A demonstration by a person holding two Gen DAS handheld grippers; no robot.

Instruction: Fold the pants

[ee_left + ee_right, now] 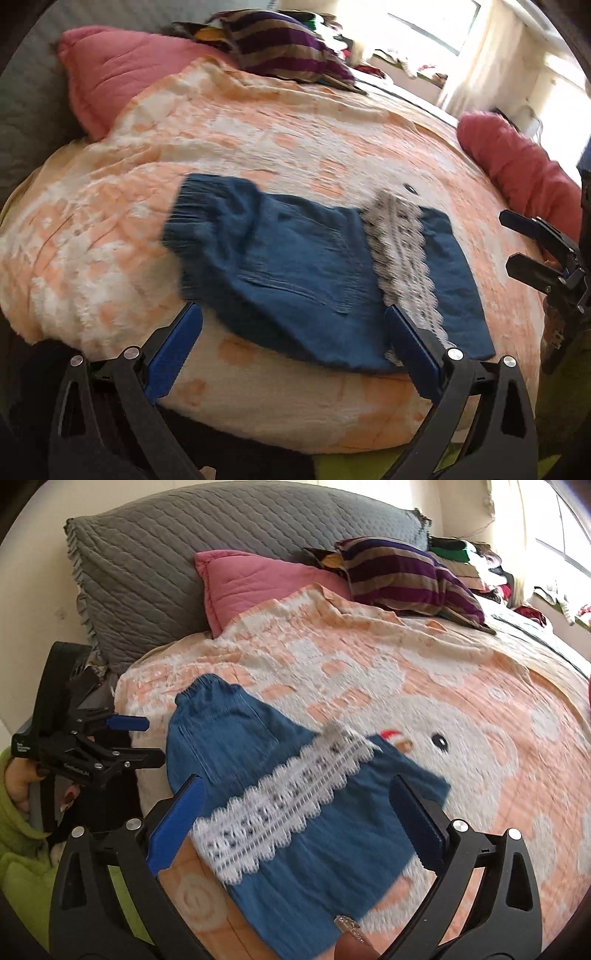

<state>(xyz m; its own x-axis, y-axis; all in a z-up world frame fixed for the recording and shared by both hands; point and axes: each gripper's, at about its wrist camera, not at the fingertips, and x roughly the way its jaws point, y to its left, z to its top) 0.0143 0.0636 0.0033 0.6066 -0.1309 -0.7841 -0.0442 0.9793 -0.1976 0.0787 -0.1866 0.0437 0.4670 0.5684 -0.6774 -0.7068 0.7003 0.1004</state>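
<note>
Blue pants lie folded flat on the orange and white bedspread, with a white lace band across them. They also show in the right wrist view, with the lace band across the middle. My left gripper is open and empty, just above the near edge of the pants. It also shows at the left of the right wrist view. My right gripper is open and empty above the pants. It also shows at the right edge of the left wrist view.
A pink pillow, a grey quilted pillow and a striped purple cushion lie at the head of the bed. Another pink pillow lies at the far right. A bright window is behind.
</note>
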